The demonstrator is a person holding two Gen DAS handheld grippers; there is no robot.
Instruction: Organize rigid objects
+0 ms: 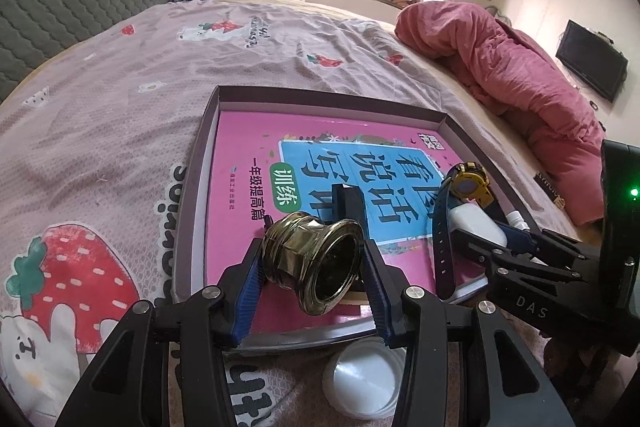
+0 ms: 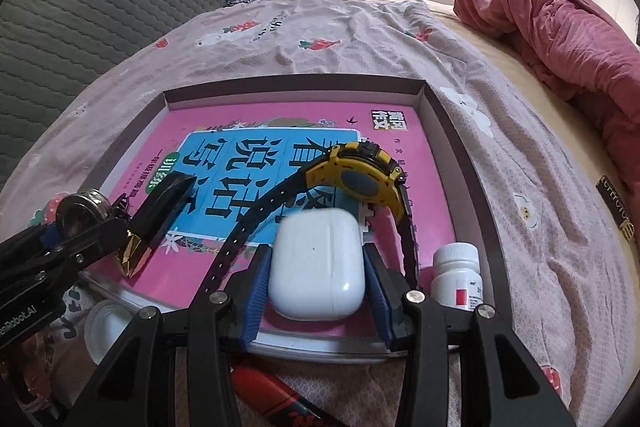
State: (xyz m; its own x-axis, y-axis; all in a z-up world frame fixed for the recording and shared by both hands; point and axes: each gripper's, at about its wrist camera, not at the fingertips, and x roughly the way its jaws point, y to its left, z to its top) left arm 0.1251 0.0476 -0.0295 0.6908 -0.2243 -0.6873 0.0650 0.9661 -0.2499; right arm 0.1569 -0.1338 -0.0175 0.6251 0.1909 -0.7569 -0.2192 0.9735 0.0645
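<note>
Brass fitting (image 1: 316, 263) is pinched in your left tongs (image 1: 312, 267), both blue pads against its flanks, flared mouth toward the camera, hanging over the lower-left corner of the pink book (image 1: 256, 147) that lines the shallow box (image 1: 200, 155); looks like you're holding it there to set it down inside. Right tongs (image 2: 316, 267) are clamped on the white earbud case (image 2: 316, 263), low at the near edge of the box, between the watch strap and the pill bottle (image 2: 458, 275), presumably filling that gap. Yellow watch (image 2: 360, 183) is draped on the book just behind the case, so its far strap is partly hidden. Can't tell whether either held item touches the book. White lid (image 1: 366, 383) on the bed is mostly blocked by the tongs. Red item (image 2: 276, 399) at bottom centre is cut off, unidentifiable.
</note>
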